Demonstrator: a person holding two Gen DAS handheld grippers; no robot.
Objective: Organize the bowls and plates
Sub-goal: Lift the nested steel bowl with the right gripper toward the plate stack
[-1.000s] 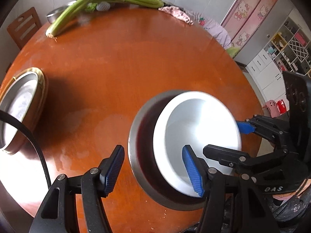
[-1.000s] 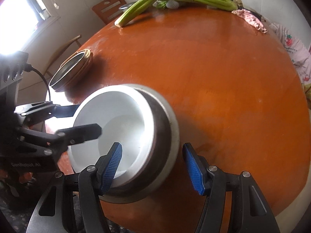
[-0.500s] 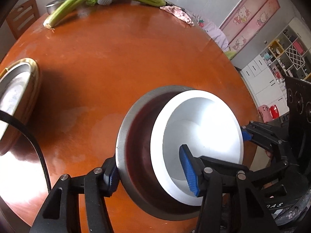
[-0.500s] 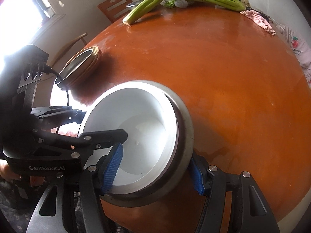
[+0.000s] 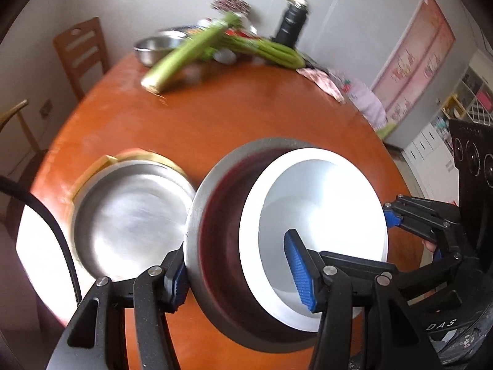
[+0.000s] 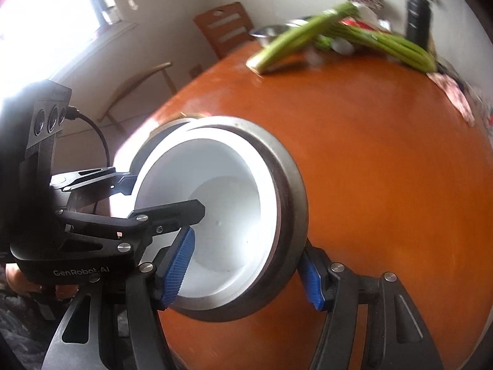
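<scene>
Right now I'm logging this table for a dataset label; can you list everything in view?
Steel bowl: one, silver, clamped between both claws.
White bowl: one, nested inside the steel bowl.
Plates: stack, silver on gold-rimmed, left of the bowls.
Celery: green stalks, table's far side.
Small bowl: one, steel, behind the celery.
Bottle: one, black, far edge.
Cloth: pink, far right edge.
Table: round, orange-brown.
Chair: one, wooden, behind the table.
Left claw: shut on the bowls.
Right claw: shut on the bowls.

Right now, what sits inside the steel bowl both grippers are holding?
A white bowl is nested inside the steel bowl, off-centre. The left gripper and right gripper clamp both rims. The steel bowl's floor is covered.
</scene>
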